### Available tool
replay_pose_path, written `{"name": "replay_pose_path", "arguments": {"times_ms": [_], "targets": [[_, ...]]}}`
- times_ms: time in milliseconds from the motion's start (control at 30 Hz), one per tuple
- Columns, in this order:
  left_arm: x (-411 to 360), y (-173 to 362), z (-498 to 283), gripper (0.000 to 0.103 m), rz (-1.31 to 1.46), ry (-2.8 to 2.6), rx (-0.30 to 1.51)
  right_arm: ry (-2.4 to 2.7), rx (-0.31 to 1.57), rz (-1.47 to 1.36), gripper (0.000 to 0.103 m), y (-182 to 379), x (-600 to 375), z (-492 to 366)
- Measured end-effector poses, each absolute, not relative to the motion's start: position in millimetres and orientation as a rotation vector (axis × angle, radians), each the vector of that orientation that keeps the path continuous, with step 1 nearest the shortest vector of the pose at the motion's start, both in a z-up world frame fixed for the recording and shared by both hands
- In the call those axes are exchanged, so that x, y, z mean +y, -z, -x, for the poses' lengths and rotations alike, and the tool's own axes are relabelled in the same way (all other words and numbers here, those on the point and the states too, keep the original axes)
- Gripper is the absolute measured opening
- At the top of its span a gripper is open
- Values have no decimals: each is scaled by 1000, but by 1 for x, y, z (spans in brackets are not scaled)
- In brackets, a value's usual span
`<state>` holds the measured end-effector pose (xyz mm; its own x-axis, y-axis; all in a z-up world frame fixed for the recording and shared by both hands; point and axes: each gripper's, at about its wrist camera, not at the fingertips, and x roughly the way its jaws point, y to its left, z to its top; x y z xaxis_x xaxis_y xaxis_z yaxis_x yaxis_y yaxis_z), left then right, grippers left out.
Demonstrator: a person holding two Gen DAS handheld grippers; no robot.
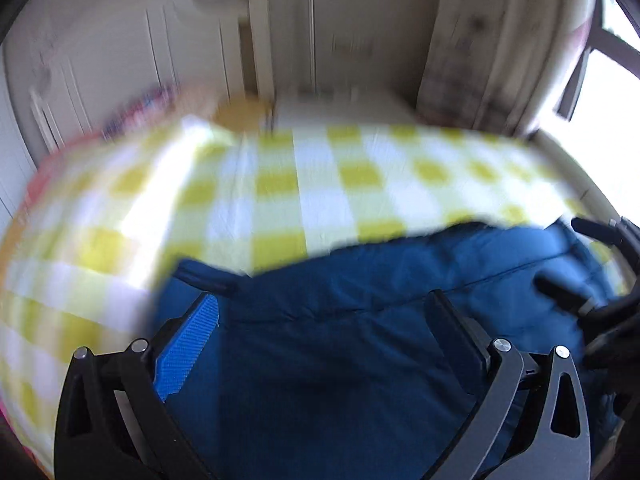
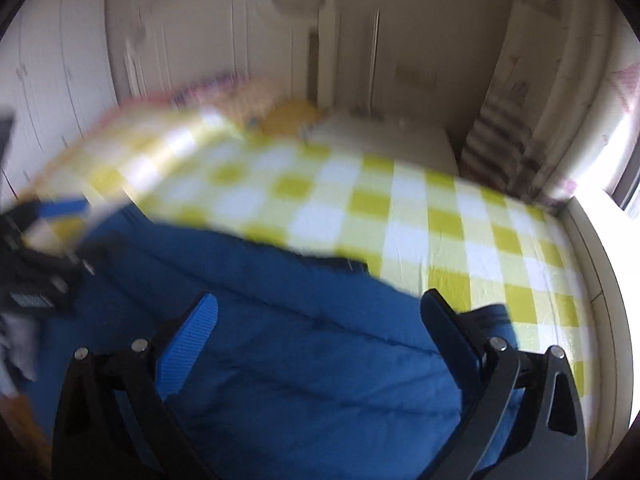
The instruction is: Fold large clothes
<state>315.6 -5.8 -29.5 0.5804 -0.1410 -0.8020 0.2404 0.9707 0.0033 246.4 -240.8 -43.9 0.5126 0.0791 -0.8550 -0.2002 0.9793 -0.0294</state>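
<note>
A large blue padded garment (image 1: 360,320) lies on a bed with a yellow and white checked sheet (image 1: 280,184). My left gripper (image 1: 324,304) hovers over the garment with its jaws wide apart and nothing between them. My right gripper (image 2: 320,304) is also wide open above the same garment (image 2: 300,340), empty. In the left wrist view the right gripper (image 1: 600,292) shows at the right edge. In the right wrist view the left gripper (image 2: 44,240) shows at the left edge. Both views are blurred.
The checked sheet (image 2: 440,220) stretches beyond the garment. White wardrobe doors (image 1: 120,60) stand behind the bed. A curtain (image 1: 480,40) and a bright window (image 1: 600,80) are at the right. Colourful bedding (image 2: 224,88) and a yellow object (image 2: 292,116) lie at the far end.
</note>
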Motion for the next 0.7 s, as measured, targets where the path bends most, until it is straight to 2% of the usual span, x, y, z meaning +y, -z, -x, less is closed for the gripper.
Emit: {"name": "replay_pose_path", "arguments": {"times_ms": [33, 67, 367, 533, 600, 700], "targets": [[-5, 65, -333, 99, -90, 224, 1016, -188, 1025, 43, 101, 53, -249, -249], [-1, 77, -338, 99, -45, 240, 1039, -173, 1002, -5, 101, 51, -256, -247], [5, 77, -328, 99, -33, 246, 998, -153, 1008, 35, 101, 53, -247, -247], [1, 74, -326, 99, -40, 243, 995, -179, 892, 31, 88, 11, -232, -239], [2, 74, -326, 99, -38, 243, 994, -187, 899, 79, 71, 13, -213, -249], [3, 73, -325, 99, -31, 243, 989, -174, 1002, 179, 71, 51, -193, -271]]}}
